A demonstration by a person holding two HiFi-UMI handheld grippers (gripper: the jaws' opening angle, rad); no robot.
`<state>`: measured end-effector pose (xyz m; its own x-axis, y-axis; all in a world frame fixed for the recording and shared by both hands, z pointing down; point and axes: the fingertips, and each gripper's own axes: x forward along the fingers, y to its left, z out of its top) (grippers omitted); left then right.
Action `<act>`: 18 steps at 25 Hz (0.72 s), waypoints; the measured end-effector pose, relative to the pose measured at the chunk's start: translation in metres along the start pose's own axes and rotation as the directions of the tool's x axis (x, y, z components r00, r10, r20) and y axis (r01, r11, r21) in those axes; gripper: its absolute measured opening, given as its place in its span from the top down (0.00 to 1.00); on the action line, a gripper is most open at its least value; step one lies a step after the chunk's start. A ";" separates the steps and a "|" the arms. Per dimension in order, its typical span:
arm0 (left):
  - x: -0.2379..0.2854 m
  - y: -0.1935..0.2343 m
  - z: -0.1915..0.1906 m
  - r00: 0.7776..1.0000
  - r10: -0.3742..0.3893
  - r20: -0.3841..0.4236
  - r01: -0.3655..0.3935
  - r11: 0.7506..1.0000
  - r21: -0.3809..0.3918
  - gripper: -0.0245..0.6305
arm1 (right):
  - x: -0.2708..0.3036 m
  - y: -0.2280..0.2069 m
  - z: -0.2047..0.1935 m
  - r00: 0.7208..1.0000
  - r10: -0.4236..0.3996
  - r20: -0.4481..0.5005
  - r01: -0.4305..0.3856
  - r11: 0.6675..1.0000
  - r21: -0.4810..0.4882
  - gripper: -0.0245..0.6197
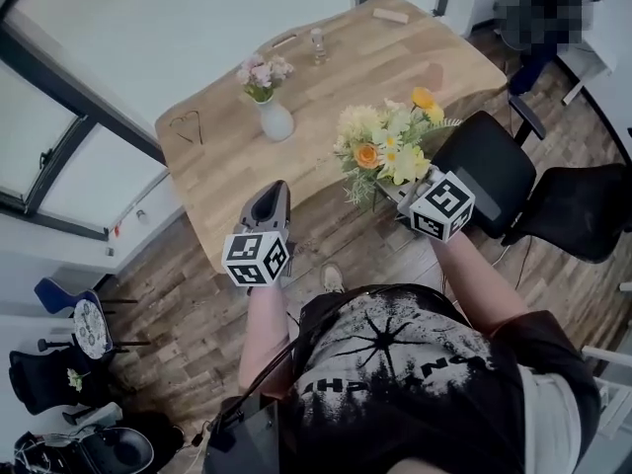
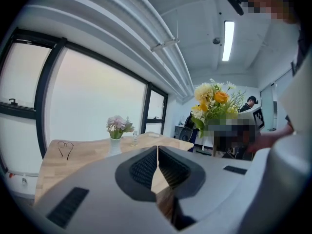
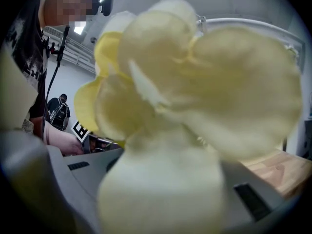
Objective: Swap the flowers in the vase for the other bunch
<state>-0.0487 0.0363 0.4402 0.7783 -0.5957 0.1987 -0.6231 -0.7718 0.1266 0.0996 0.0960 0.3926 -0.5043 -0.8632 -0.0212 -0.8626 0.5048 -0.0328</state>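
Observation:
A white vase (image 1: 276, 121) with pink flowers (image 1: 262, 73) stands on the wooden table (image 1: 326, 97). My right gripper (image 1: 405, 196) is shut on the stems of a yellow and orange bunch (image 1: 387, 146), held upright over the table's near edge, right of the vase. In the right gripper view its pale yellow petals (image 3: 195, 106) fill the frame and hide the jaws. My left gripper (image 1: 273, 190) is shut and empty, short of the table's near edge and pointing toward the vase (image 2: 114, 144). The left gripper view shows the pads (image 2: 146, 167) pressed together, and the bunch (image 2: 213, 101) off to the right.
A pair of glasses (image 1: 188, 124) lies left of the vase. A small clear bottle (image 1: 318, 45) and a wooden block (image 1: 390, 14) sit at the table's far side. Two black chairs (image 1: 489, 171) (image 1: 583, 210) stand to the right. Large windows (image 2: 87, 96) run along the left.

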 end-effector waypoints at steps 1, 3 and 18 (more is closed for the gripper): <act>0.003 0.005 0.001 1.000 -0.003 -0.002 0.003 1.000 0.003 0.93 | 0.005 -0.002 0.001 1.000 -0.004 0.005 0.004 1.000 -0.003 0.84; 0.016 0.026 0.007 1.000 -0.012 -0.013 0.012 1.000 -0.001 0.93 | 0.029 -0.011 0.002 1.000 -0.011 -0.001 0.011 1.000 -0.002 0.84; 0.075 0.146 0.021 0.994 -0.097 -0.054 0.096 0.995 -0.019 0.93 | 0.149 -0.051 -0.013 0.993 -0.115 -0.031 0.116 0.993 0.024 0.84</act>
<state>-0.0797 -0.1262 0.4538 0.8295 -0.5052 0.2380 -0.5470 -0.8210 0.1637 0.0678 -0.0582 0.4040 -0.4026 -0.9153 0.0137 -0.9141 0.4011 -0.0591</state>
